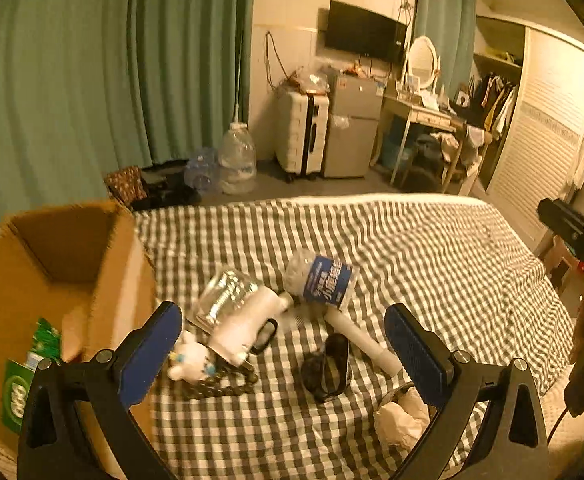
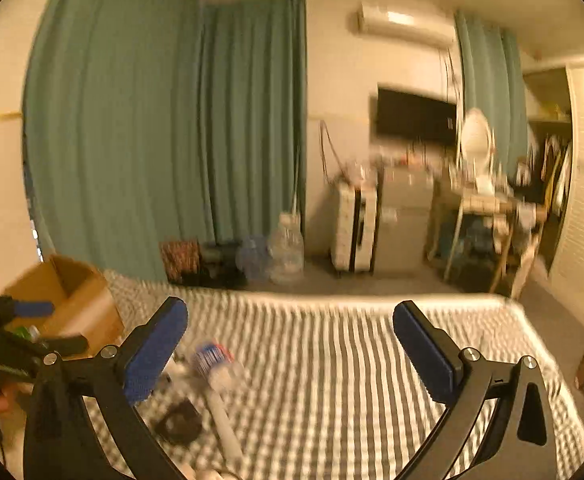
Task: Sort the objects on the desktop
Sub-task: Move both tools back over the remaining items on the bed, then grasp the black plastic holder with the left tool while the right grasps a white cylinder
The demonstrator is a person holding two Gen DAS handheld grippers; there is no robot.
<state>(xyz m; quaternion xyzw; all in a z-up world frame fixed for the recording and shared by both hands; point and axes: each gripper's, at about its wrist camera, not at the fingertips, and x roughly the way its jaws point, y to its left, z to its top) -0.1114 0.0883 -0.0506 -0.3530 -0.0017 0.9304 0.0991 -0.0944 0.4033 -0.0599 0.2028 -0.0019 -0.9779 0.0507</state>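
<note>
Bottle point(image 2: 212, 356) blurs — perhaps labelled — while both hand-held grippers point(image 1: 284, 344) point(image 2: 290, 344) gape, empty.

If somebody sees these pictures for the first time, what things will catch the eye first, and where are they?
First comes the checked bedspread filling the middle, with a small heap on it: a water bottle with a blue label, a clear jar and a white plush toy. At the left stands an open cardboard box. The left hand-held gripper frames the heap, jaws wide apart and holding nothing.
</note>
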